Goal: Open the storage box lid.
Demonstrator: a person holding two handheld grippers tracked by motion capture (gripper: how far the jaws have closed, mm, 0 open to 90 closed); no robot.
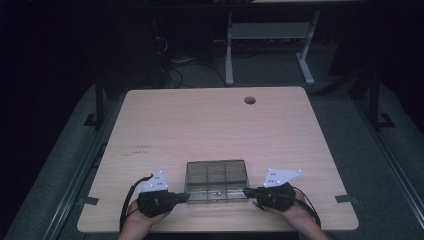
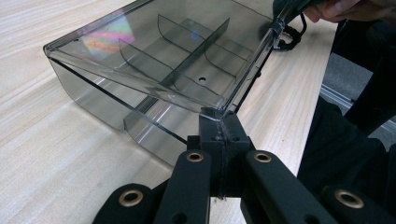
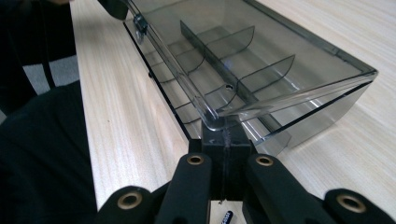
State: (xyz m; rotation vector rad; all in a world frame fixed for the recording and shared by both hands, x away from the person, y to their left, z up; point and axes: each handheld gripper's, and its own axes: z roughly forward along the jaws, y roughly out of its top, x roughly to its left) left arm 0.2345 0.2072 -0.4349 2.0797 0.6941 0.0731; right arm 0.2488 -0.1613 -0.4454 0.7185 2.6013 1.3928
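Observation:
A smoky clear plastic box point(image 1: 216, 175) with inner dividers sits near the front edge of the wooden table point(image 1: 210, 125). Its lid point(image 2: 163, 46) is tilted up a little off the base on the side toward me. My left gripper point(image 1: 182, 196) is shut on the lid's front left corner, and in the left gripper view its jaws point(image 2: 219, 116) pinch that corner. My right gripper point(image 1: 246, 190) is shut on the front right corner, where the right gripper view shows the lid point(image 3: 261, 51) clamped by the gripper point(image 3: 224, 123). The compartments look empty.
A round cable hole point(image 1: 249, 100) lies at the table's far right. A white desk frame point(image 1: 270, 30) stands on the floor behind the table. Black tabs point(image 1: 345, 198) mark the table's side edges. My dark-clothed body point(image 3: 42, 154) is close to the front edge.

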